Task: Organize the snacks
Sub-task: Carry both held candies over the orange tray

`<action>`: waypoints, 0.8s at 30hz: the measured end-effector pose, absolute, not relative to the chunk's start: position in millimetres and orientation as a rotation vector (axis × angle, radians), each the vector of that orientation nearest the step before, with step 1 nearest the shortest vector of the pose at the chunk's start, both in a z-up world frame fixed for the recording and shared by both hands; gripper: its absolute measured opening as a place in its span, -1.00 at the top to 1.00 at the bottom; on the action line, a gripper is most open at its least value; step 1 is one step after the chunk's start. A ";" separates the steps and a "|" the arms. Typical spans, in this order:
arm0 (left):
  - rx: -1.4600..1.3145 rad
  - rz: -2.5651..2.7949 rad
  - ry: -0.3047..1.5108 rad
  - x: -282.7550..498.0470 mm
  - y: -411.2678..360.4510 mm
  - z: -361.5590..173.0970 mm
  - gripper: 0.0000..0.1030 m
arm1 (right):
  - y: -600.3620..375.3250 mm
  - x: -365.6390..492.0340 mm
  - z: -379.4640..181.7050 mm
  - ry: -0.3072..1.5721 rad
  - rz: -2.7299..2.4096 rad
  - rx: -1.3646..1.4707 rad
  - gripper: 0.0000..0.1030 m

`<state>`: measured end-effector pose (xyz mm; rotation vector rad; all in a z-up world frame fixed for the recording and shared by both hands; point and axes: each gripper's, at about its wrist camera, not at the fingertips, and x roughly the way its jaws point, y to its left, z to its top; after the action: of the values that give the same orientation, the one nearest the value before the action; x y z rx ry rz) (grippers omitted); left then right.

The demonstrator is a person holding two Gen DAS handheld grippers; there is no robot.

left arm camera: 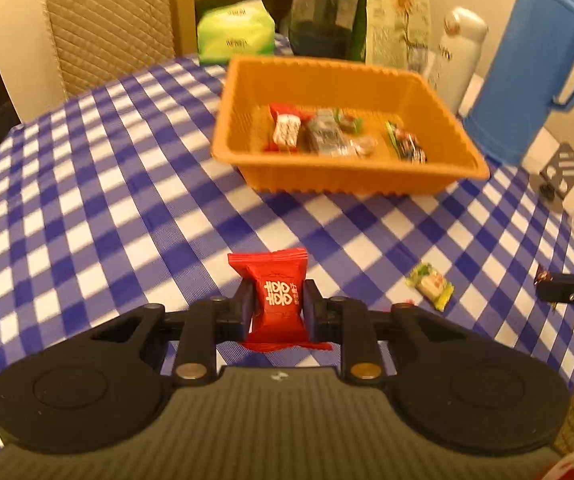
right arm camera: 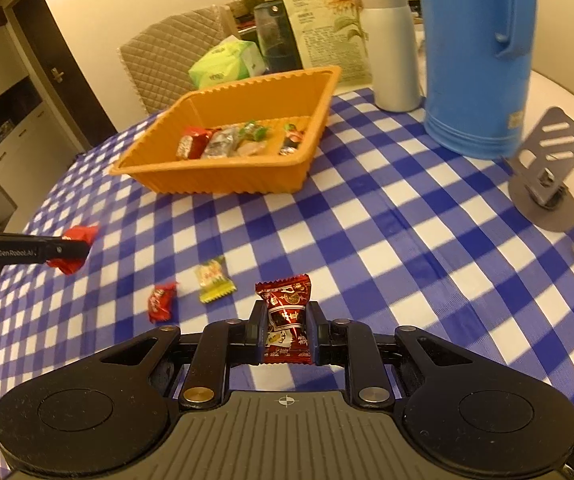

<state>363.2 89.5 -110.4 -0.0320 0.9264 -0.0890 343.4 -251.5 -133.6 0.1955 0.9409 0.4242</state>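
Observation:
My left gripper point(left arm camera: 278, 294) is shut on a bright red wrapped candy point(left arm camera: 277, 296), held above the checked tablecloth in front of the orange tray point(left arm camera: 347, 178). My right gripper point(right arm camera: 287, 322) is shut on a dark red patterned candy point(right arm camera: 287, 316). The orange tray point(right arm camera: 223, 180) holds several wrapped snacks point(right arm camera: 231, 142). On the cloth lie a green-yellow candy point(right arm camera: 213, 280), which also shows in the left wrist view point(left arm camera: 431, 286), and a small red candy point(right arm camera: 161, 302). The left gripper with its red candy point(right arm camera: 73, 248) shows at the right wrist view's left edge.
A blue thermos jug point(right arm camera: 479, 60), a white flask point(right arm camera: 391, 44), a sunflower-print bag point(right arm camera: 323, 20), a green tissue pack point(right arm camera: 227, 64) and a dark jar stand behind the tray. A grey metal stand point(right arm camera: 547, 176) is at the right. A quilted chair point(left arm camera: 111, 28) is beyond the table.

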 end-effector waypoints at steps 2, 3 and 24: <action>-0.030 -0.089 0.905 364.8 91.2 -100.1 0.56 | -247.9 348.2 -130.1 0.936 0.439 0.202 0.60; -0.027 -0.093 0.895 366.8 91.0 -94.6 0.56 | -245.7 350.8 -128.1 0.932 0.445 0.204 0.60; 0.026 -0.220 0.771 470.1 44.4 -46.3 0.56 | -197.5 457.3 -79.8 0.816 0.506 0.249 0.60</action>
<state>470.1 44.4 -46.3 0.0257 0.7709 -0.2198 457.3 -197.5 -79.8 0.2493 0.8158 0.5056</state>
